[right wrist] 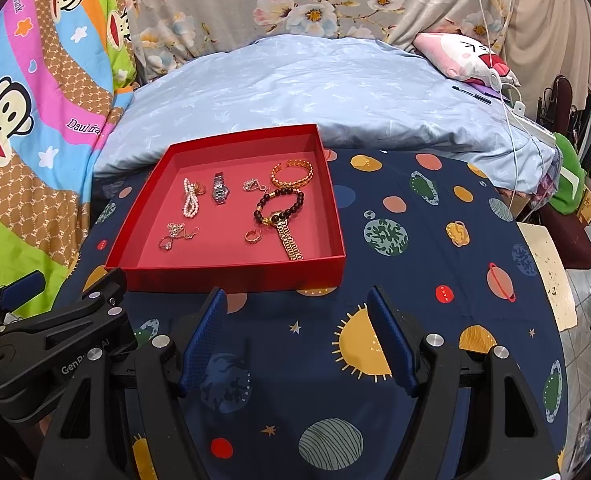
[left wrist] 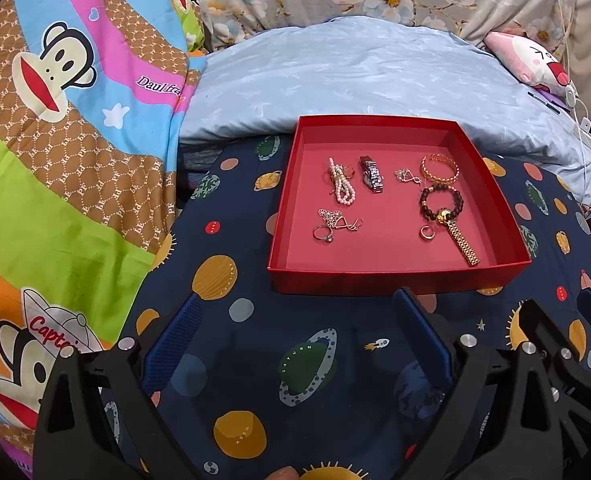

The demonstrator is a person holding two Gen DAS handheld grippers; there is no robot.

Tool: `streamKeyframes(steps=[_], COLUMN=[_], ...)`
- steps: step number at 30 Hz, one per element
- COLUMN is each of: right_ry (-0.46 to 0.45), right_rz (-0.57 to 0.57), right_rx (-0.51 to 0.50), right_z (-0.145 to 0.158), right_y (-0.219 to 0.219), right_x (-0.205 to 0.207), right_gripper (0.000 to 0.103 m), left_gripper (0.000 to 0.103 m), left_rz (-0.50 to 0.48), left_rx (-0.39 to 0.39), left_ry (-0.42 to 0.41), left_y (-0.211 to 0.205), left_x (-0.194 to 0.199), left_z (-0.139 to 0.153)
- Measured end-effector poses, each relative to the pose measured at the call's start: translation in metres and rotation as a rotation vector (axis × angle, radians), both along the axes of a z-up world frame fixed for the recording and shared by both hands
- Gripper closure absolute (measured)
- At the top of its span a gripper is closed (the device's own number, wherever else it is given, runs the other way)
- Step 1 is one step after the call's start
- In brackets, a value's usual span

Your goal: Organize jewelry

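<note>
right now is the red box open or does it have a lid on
Open. The red box has no lid, and its floor shows the jewelry inside, including the gold watch and pearl bracelet.

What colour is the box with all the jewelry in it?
The box is red, with a pinker red floor inside. It shows best in the left wrist view.

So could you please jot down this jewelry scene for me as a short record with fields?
surface: space-print sheet
container: open red box, resting on the sheet
in box, left part: pearl strand, silver watch, silver ring
in box, right part: gold bangle, dark bead bracelet, gold watch, small gold ring
left gripper: jaws open, empty, short of the box
right gripper: jaws open, empty, short of the box
</note>
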State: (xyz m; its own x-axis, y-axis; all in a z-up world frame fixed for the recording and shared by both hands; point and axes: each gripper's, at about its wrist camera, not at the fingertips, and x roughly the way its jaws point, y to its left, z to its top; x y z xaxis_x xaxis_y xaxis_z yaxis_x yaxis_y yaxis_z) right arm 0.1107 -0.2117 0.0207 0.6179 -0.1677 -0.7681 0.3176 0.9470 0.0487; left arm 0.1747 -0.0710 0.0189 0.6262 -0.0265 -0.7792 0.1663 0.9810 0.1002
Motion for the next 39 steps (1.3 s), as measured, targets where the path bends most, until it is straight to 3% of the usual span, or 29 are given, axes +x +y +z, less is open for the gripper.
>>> streamKeyframes(steps=[39], right_ry=[-0.005], right_rz=[-0.006], right_rx=[0.007], right_z=[0.0008], right_y=[0.0018], right_x=[-0.003], right_gripper=[0.032], left_gripper=[0.01], left_rz=[0.014], left_rx=[0.016], left_ry=[-0.026], left_y=[-0.001], left_x=[-0.0065], left_z=[0.0065])
